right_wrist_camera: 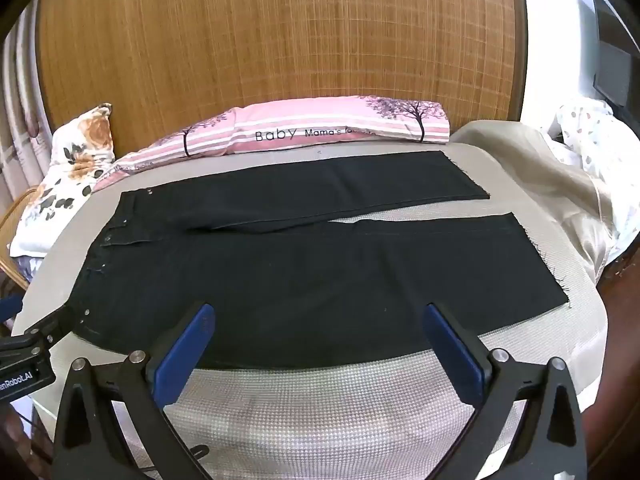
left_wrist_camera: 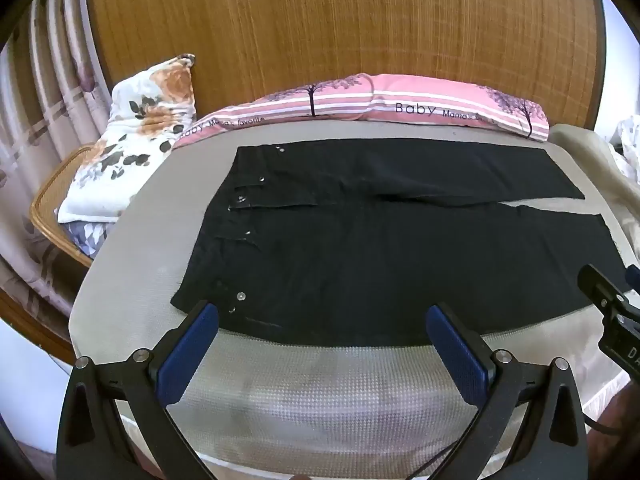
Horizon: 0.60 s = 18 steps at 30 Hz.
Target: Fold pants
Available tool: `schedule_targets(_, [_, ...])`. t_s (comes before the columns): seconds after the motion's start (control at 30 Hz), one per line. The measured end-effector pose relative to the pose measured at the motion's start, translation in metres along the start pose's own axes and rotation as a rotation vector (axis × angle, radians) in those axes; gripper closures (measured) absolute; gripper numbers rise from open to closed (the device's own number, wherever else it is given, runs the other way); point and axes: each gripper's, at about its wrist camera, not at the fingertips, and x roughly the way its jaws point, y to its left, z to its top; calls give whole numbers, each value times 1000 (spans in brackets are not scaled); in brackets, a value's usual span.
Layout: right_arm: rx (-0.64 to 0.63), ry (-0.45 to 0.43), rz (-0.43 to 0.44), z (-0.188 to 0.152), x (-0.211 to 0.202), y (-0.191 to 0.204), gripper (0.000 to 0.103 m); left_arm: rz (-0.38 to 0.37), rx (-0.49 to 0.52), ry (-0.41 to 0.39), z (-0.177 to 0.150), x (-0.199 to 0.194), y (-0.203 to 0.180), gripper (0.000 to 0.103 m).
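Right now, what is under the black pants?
The black pants lie flat on a grey woven cover, which shows all around them and in the gap between the legs. What is beneath that cover, and the part directly under the pants, is hidden.

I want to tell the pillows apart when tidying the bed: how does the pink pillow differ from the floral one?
The pink pillow is striped, with tree prints and "Baby" lettering; the floral pillow is white with orange and dark flowers. The pink pillow lies flat along the headboard beyond the black pants; the floral pillow leans up at the left corner, beside a wicker chair. Both sit clear of the pants.
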Motion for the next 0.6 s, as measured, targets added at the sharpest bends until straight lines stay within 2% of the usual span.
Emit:
schedule_targets(0.13, [1, -5, -3, -2, 3, -2, 0, -10, -13, 5, -3, -2, 1, 0])
schedule_targets(0.2, [-2, -1, -8, -3, 5, -2, 0, -14, -11, 37, -4, 9, 2, 0])
schedule_targets(0.6, [-8, -4, -50, -5, 9, -4, 0, -25, -26, 60, -5, 16, 6, 0])
